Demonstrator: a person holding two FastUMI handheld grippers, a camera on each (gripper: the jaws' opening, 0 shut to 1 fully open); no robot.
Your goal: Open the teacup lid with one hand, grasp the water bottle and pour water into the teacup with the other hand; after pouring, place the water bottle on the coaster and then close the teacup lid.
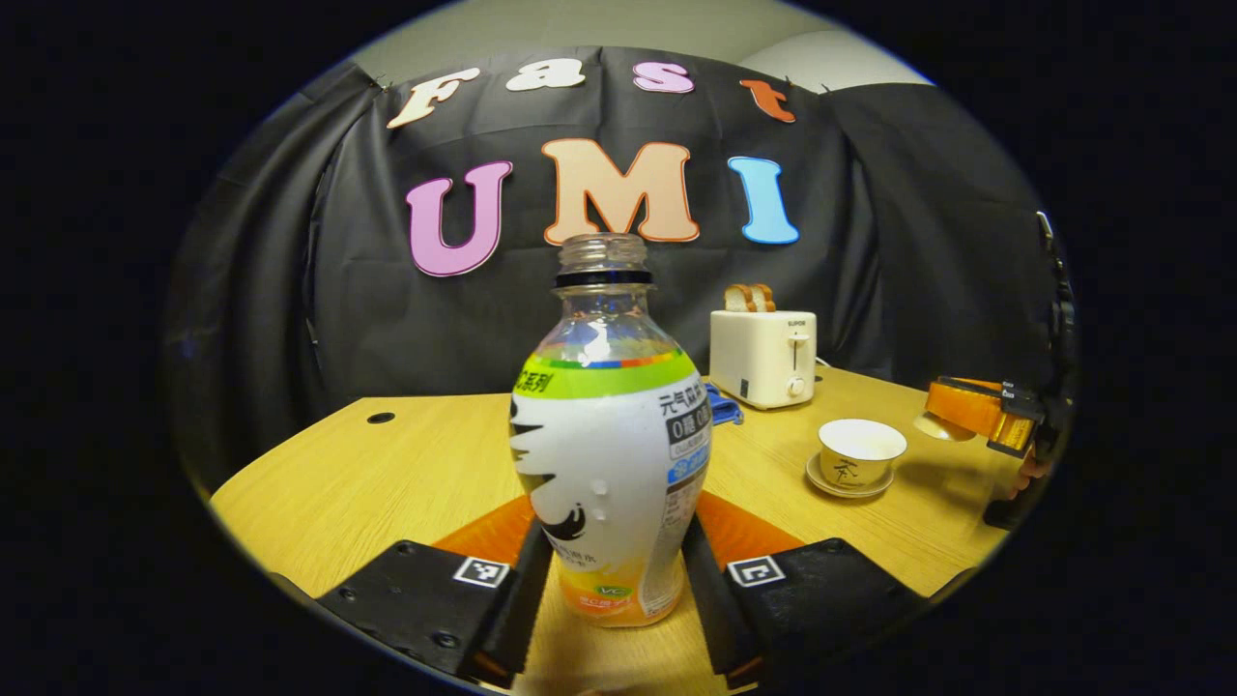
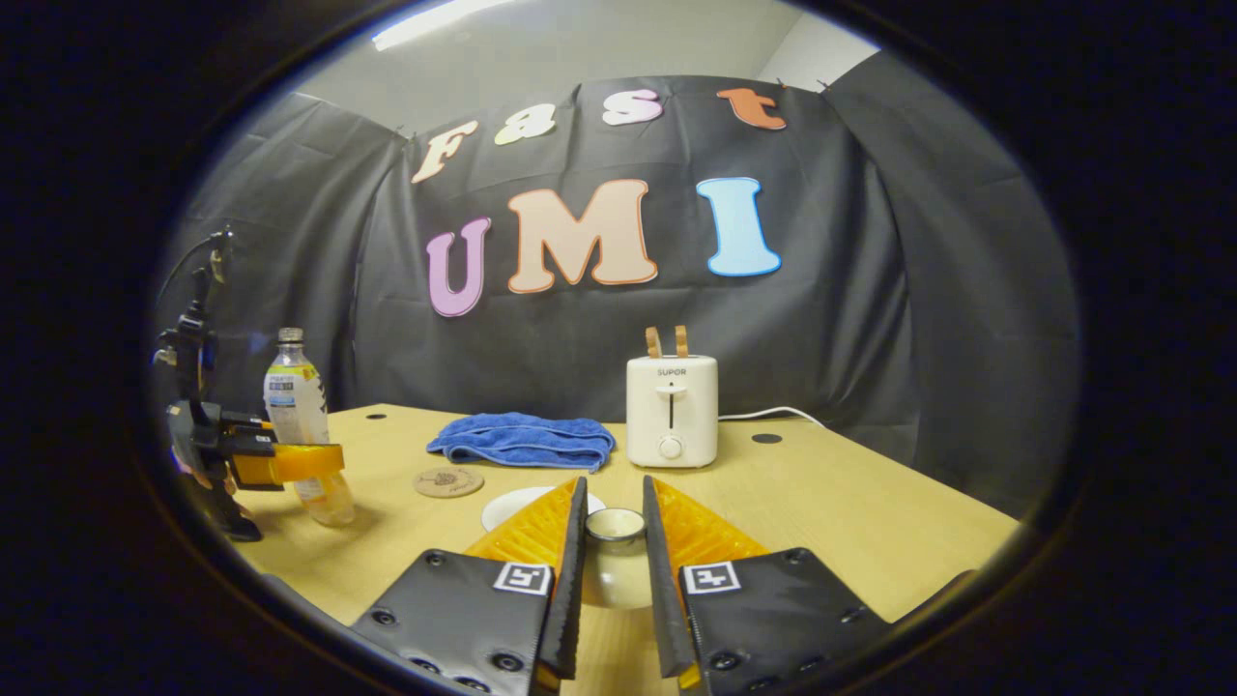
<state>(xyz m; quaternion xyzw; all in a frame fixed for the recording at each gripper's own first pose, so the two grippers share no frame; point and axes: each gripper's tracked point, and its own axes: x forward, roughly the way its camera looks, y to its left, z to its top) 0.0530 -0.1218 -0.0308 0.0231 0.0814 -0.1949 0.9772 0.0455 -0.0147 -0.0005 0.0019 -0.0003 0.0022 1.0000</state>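
Presently, left gripper [image 1: 618,580] fingers closed on lower body of clear plastic water bottle [image 1: 609,454] with white-and-green label, uncapped, upright, base apparently on pale wooden tabletop [image 1: 406,464]; low grip suits tipping to pour. Right gripper [image 2: 614,580] fingers pinching small white teacup lid [image 2: 615,525], held aside to keep cup mouth clear. White teacup [image 1: 860,451] open on its saucer, well apart from bottle. Round cork coaster [image 2: 448,481] vacant, near folded blue towel [image 2: 524,440]

Each gripper [image 1: 614,580] [image 2: 614,590] carries 2 black screwed plates with square black-and-white markers.
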